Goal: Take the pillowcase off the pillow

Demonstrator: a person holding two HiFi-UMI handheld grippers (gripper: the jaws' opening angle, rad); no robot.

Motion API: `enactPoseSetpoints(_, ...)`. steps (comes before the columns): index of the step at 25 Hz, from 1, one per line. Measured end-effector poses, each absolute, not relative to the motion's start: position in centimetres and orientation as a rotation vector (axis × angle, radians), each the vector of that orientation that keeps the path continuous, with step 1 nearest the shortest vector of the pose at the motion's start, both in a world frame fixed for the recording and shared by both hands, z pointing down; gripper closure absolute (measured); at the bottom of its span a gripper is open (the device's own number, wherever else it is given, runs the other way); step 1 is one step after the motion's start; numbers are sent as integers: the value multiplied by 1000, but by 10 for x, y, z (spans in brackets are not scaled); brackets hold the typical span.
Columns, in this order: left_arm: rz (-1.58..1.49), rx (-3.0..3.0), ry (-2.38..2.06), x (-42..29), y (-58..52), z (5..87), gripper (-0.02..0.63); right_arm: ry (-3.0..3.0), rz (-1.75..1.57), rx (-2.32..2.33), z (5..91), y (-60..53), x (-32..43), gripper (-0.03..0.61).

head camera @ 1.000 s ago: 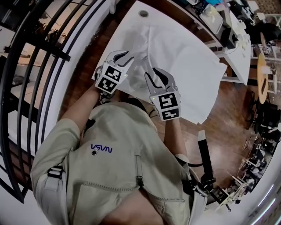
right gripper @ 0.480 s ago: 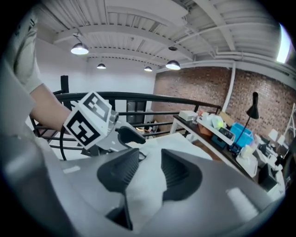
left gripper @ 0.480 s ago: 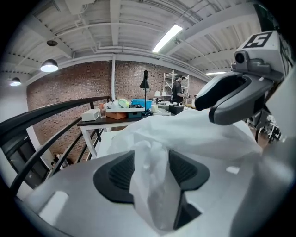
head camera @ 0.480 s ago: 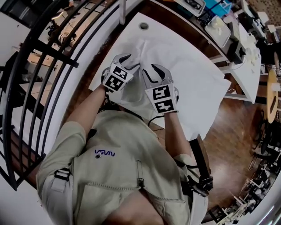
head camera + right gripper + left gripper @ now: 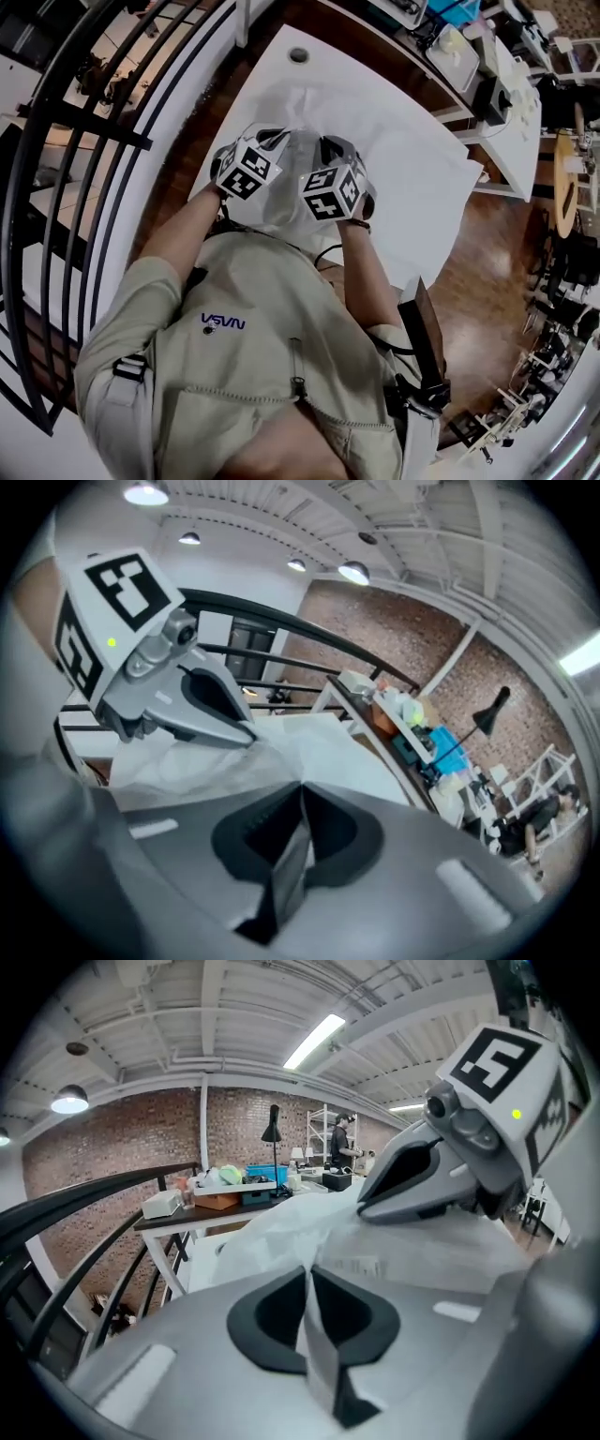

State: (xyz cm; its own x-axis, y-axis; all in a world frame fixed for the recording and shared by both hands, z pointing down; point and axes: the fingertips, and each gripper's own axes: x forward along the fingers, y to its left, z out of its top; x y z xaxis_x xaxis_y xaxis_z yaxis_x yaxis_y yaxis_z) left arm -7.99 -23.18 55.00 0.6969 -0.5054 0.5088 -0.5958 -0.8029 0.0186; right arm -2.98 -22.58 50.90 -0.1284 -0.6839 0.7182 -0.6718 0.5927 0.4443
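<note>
Pillowcase (image 5: 403, 173) is clamped in left gripper (image 5: 307, 1275) and right gripper (image 5: 302, 803), whose jaws, open earlier, just closed.

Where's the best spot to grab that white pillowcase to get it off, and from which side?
Probably its loose fabric at the near end, from the person's side: the pillowcase lies flat, stretching away, and thin cloth pinches into a fold. The left gripper and right gripper are each shut on one.
</note>
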Motion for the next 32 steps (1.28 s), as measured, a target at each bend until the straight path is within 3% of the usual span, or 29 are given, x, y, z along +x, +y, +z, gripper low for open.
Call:
enactPoseSetpoints(7, 730, 2663, -982, -108, -254, 561, 601, -1656, 18, 1473, 455, -235, 74, 574)
enactPoseSetpoints(13, 800, 2590, -1008, -109, -268, 588, 600, -1547, 133, 1466, 500, -223, 116, 574)
enactPoseSetpoints(18, 806, 2580, -989, -101, -269, 597, 600, -1580, 209, 1345, 510, -222, 102, 566)
enactPoseSetpoints(22, 773, 2599, -987, -96, -267, 590, 598, -1734, 225, 1305, 472, -233, 66, 419)
enactPoseSetpoints(27, 713, 2595, -1001, -97, -260, 577, 594, -2006, 83, 1108, 438, -249, -37, 416)
enactPoseSetpoints(32, 740, 2594, -1007, -99, -262, 580, 595, -1921, 28, 739, 502, -237, -97, 416)
